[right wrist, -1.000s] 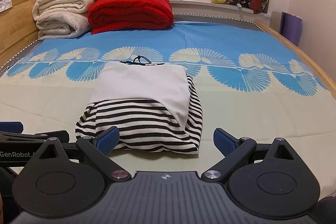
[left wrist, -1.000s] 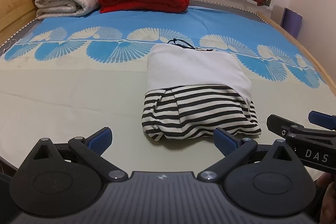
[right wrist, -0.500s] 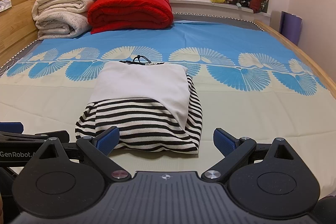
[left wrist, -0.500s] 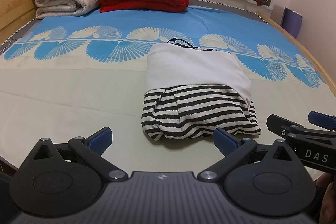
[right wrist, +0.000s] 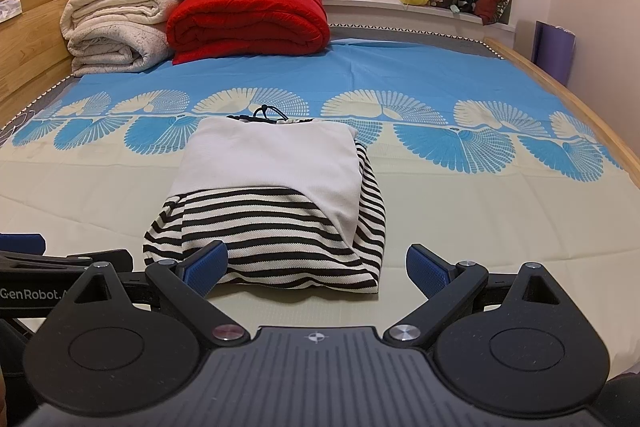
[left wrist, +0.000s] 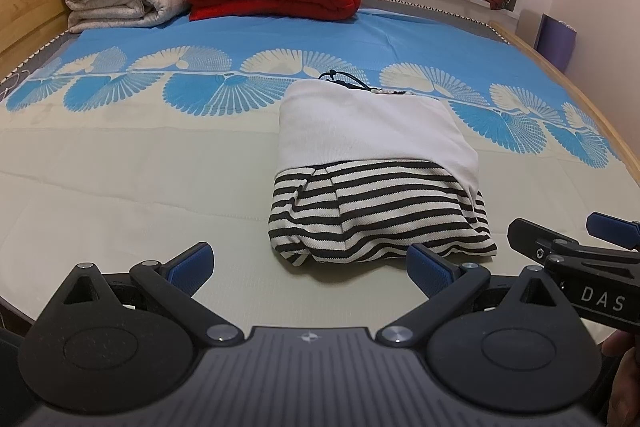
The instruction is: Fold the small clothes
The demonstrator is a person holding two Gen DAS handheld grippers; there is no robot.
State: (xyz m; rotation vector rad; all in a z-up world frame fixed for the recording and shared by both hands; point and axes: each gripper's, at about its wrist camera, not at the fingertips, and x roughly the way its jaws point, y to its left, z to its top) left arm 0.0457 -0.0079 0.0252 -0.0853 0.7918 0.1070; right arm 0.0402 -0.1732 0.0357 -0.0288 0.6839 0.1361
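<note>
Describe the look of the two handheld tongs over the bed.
Both are matte black plastic tongs with round pivot discs, silver screws, a ribbed grey centre plate with a small crosshair mark, and blue ridged pads. The left tongs show "GenRobot" lettering in the right view; the right tongs show "DAS" in the left view. No cables or sleeves show.

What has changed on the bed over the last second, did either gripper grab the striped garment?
Nothing visibly changed. The left gripper and right gripper both hang open just short of the folded striped garment, gripping nothing.
</note>
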